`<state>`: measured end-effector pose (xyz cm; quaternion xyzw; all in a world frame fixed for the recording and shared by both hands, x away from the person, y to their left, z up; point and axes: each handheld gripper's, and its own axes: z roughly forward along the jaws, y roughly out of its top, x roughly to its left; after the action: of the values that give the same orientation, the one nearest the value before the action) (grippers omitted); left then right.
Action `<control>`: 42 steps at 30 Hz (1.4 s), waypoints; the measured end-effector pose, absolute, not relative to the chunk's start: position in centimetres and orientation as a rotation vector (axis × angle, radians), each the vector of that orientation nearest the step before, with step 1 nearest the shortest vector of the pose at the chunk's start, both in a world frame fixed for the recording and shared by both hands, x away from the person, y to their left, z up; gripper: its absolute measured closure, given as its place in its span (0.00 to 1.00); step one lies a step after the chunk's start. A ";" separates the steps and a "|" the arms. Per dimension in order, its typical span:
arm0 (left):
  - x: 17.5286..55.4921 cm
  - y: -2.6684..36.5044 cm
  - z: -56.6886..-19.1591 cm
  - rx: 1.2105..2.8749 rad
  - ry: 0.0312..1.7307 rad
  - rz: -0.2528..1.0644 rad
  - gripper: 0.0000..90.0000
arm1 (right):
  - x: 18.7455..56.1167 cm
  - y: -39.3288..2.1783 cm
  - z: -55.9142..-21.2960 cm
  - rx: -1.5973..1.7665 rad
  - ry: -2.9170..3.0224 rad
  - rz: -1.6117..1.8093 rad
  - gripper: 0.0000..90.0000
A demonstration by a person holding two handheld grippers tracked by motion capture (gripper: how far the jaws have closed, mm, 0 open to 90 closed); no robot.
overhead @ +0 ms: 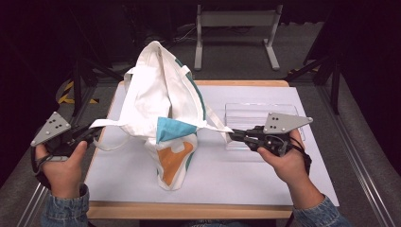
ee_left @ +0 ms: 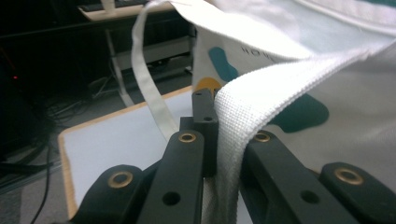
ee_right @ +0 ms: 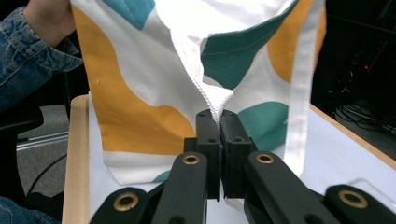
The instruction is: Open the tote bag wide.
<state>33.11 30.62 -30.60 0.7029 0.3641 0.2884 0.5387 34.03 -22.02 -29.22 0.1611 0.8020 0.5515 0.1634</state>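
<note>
The tote bag (overhead: 163,113) stood mid-surface, stretched open between both claws, its base toward 6 o'clock and its mouth rising toward 12. It was white canvas w/ orange, teal and light-blue patches; an orange patch faced the person low on the front, a light-blue one just above it.

Left claw (overhead: 97,131), at abt 9 o'clock of the bag, was clenched on the bag's rim. In the left gripper view the thick woven hem (ee_left: 243,121) ran down between the two black jaws, pinched tight. A loose white strap (ee_left: 149,88) hung beside it, toward 10 o'clock of the jaws, not gripped. The left hand (overhead: 64,168) held the tool off the surface's left edge.

Right claw (overhead: 231,135), at abt 3 o'clock of the bag, was likewise clenched on the opposite rim. In the right gripper view the jaws met w/ a folded point of white cloth (ee_right: 215,100) caught between the tips, the bag's orange and teal print spread behind. Another strap (ee_right: 301,84) dropped at 2 o'clock of the jaws, free. The right hand (overhead: 283,163) sat over the surface (overhead: 265,184), near its right half.

A clear plastic tray (overhead: 246,113) lay flat on the surface at 3 o'clock of the bag, just beyond the right claw, partly under that tool's grey plate. The surface itself was white-topped w/ a wooden edge.
</note>
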 end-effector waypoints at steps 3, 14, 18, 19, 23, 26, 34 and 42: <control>32.8 30.8 -30.5 1.684 0.878 0.718 0.98 | 33.8 -22.9 -29.7 0.476 2.285 1.593 0.98; 34.0 30.3 -32.9 1.760 0.930 0.627 0.98 | 34.2 -21.5 -34.7 0.545 2.453 1.552 0.98; 34.8 30.4 -34.9 1.800 0.955 0.581 0.98 | 34.5 -21.1 -37.5 0.595 2.524 1.510 0.98; 35.0 30.4 -35.4 1.811 0.963 0.568 0.98 | 34.6 -21.1 -37.9 0.607 2.535 1.502 0.98; 35.3 30.2 -36.5 1.850 0.968 0.550 0.98 | 35.0 -21.5 -39.5 0.657 2.560 1.477 0.98; 35.3 30.0 -37.4 1.881 0.966 0.527 0.98 | 35.2 -21.8 -40.7 0.696 2.584 1.449 0.98; 33.8 31.3 -36.7 1.833 0.904 0.487 0.72 | 34.9 -21.2 -39.7 0.661 2.562 1.444 0.86; 31.0 33.0 -34.1 1.815 0.875 0.488 0.43 | 34.6 -21.2 -36.6 0.608 2.451 1.541 0.55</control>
<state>30.99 33.02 -34.06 0.7536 0.3630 0.2028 0.5091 34.61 -21.19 -36.56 0.2045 0.8251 0.5188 0.0913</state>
